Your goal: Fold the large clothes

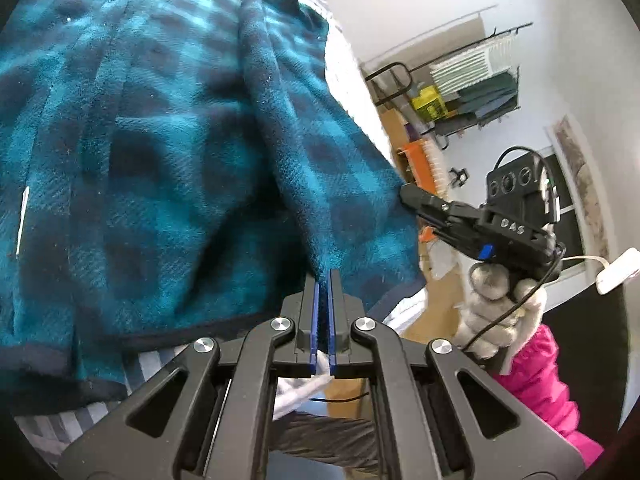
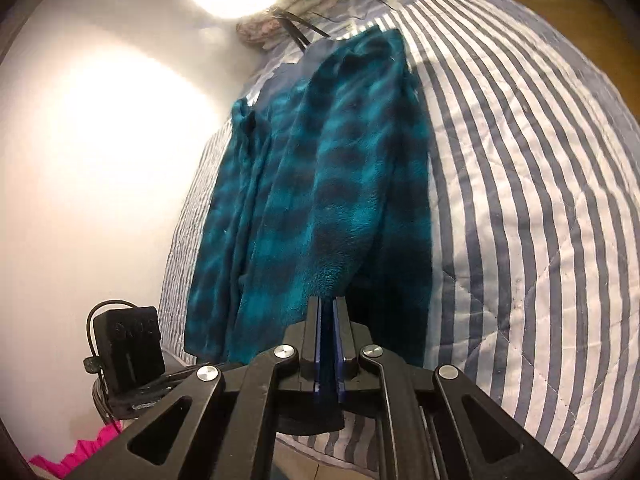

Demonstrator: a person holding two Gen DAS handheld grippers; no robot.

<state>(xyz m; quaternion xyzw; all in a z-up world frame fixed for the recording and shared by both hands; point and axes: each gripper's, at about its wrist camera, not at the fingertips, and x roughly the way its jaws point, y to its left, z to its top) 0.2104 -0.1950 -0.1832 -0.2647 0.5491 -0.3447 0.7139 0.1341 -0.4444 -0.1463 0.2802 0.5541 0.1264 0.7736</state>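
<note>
Striped bedding (image 2: pixel 520 200) covers the bed beneath both tongs. Left tongs (image 1: pixel 324 276) are clenched on a fold of the teal plaid fleece garment (image 1: pixel 160 140), and right tongs (image 2: pixel 328 304) pinch its edge nearby. From there the garment stretches lengthwise across the bed toward a white wall (image 2: pixel 80 160).

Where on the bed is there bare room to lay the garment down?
Free: striped bedspread right of the teal plaid garment, out to the bed's edge. Crowded: the middle, under the garment pinched by the left tool and right tool, and the floral bundle near the wall.
</note>
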